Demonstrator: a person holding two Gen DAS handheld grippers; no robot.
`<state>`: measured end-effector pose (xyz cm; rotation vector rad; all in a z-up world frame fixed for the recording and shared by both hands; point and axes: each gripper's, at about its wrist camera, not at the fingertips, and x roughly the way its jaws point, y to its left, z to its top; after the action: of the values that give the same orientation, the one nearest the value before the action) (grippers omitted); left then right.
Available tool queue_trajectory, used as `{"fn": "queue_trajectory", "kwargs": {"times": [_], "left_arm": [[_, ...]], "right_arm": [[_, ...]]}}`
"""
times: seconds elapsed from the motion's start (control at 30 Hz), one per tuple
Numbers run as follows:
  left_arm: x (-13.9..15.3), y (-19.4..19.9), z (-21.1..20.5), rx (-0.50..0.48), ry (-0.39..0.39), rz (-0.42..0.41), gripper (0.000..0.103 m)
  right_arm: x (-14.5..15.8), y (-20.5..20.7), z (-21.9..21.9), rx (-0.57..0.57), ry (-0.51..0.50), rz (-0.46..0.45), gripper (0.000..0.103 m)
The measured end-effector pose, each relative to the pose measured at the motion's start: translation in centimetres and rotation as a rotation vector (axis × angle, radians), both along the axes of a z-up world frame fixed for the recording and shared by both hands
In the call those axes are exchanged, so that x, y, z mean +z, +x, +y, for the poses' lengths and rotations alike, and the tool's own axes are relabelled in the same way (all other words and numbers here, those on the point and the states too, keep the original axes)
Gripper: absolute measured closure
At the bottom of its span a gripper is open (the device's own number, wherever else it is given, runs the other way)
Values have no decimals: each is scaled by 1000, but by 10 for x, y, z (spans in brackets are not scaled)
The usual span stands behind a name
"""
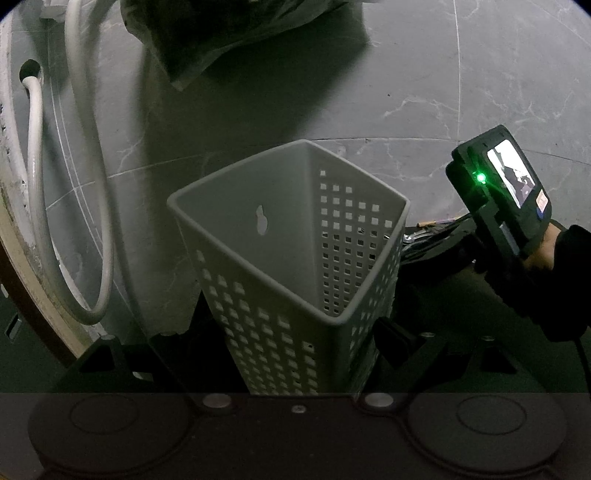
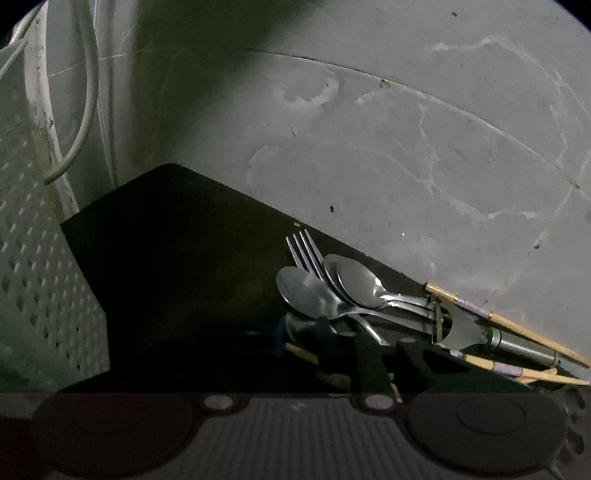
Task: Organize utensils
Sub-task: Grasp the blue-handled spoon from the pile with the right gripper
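Fingers of the left gripper stand half spread on either side of the basket and appear to clamp its lower walls. It is a grey plastic one with square holes, tilted, with its open mouth turned up toward the camera and nothing showing inside. It rises over the black mat, which lies on a grey marbled floor. Just to the right of the basket, the right gripper points down at the utensils, held by a hand in a dark sleeve, with a green light glowing on its body. In the right wrist view its fingers are drawn close together, leaving only a narrow gap, right at the near end of the utensil heap. A spoon handle runs down toward them, but the spot is too dark to tell whether they pinch it. The heap lies at the mat's right edge: spoons stacked bowl on bowl, a fork under them with its tines pointing away, and chopsticks angled across the handles. A white hose loops down at the left, and a dark bag lies on the floor beyond the basket.
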<state>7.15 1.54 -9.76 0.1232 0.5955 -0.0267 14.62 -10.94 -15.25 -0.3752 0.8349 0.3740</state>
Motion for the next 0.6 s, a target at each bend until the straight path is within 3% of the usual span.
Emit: {"fn": "queue_trajectory", "kwargs": {"times": [0.6], "left_arm": [[0, 0, 0, 1, 2, 0, 14]], "right_arm": [[10, -8, 0, 46, -42, -61, 97]]}}
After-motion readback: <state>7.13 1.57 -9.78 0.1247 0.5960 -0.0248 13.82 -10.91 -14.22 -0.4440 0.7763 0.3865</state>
